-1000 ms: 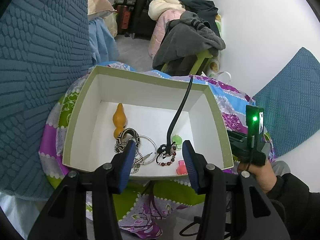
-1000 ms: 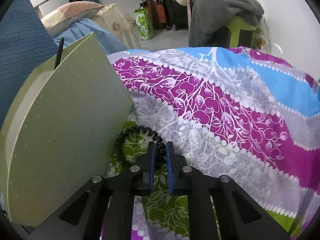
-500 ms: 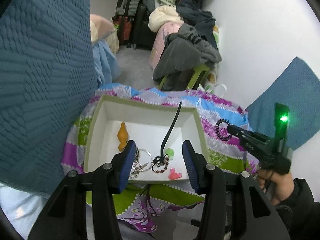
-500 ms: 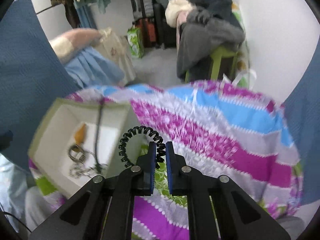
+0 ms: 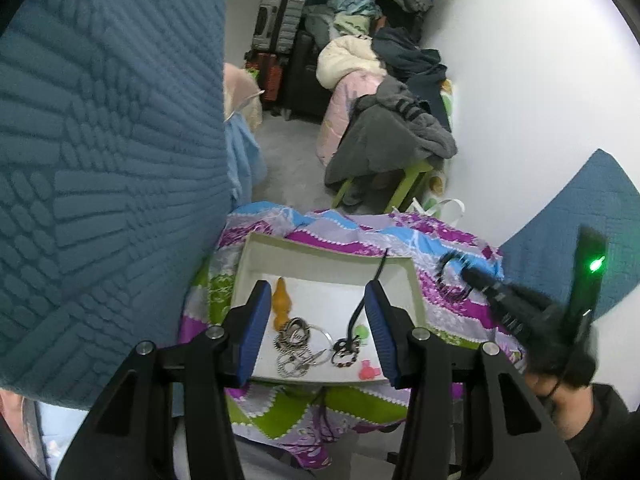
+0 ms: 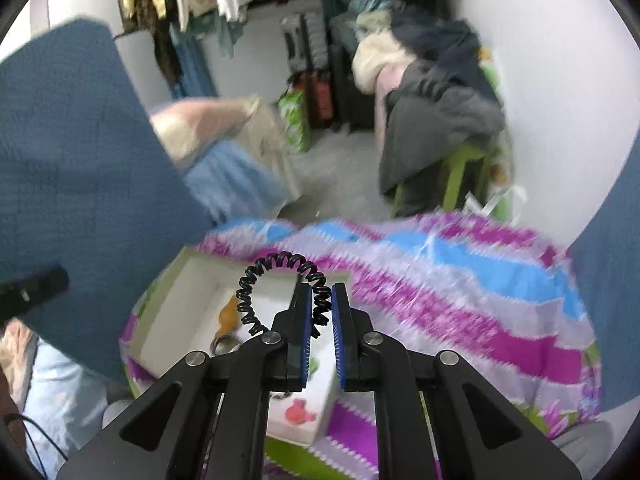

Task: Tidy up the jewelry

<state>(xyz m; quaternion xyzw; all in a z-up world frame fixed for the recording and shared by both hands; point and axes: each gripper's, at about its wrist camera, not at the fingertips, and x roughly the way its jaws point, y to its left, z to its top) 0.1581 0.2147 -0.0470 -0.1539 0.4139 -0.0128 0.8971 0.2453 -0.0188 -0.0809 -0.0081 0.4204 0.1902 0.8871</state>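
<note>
**Right tongs hold a black coil band above the jewelry box**

The right tongs (image 6: pixel 321 312) are pressed narrow on one black spiral coil hair band (image 6: pixel 276 280), which stands up as a loop from the blue pads. In the left wrist view the same band (image 5: pixel 450 276) hangs in the air to the right of the box, above the cloth. The left tongs (image 5: pixel 318 330) stand wide apart with nothing between their blue pads; they hover over the near edge of the box.

One shallow square cardboard box with green outside and white inside (image 5: pixel 320 250) lies on the table. In it I count: one orange gourd-shaped pendant (image 5: pixel 281 304) near the left wall, one pile of silver chains and rings (image 5: pixel 298 340) in the middle, one dark red bead bracelet (image 5: pixel 345 358), one small green piece (image 5: pixel 361 331), one small pink piece (image 5: pixel 369 371) by the near wall, and one thin black stick (image 5: pixel 366 300) that leans up to the far right corner. How many rings are in the pile I cannot tell.

The table is covered by a cloth with purple, blue, green and grey flower stripes (image 5: pixel 452 312). A blue quilted panel (image 5: pixel 100 160) stands at the left. Behind are a green stool with a grey garment on it (image 5: pixel 392 136), suitcases (image 5: pixel 276 20) and heaps of clothes by a white wall.
</note>
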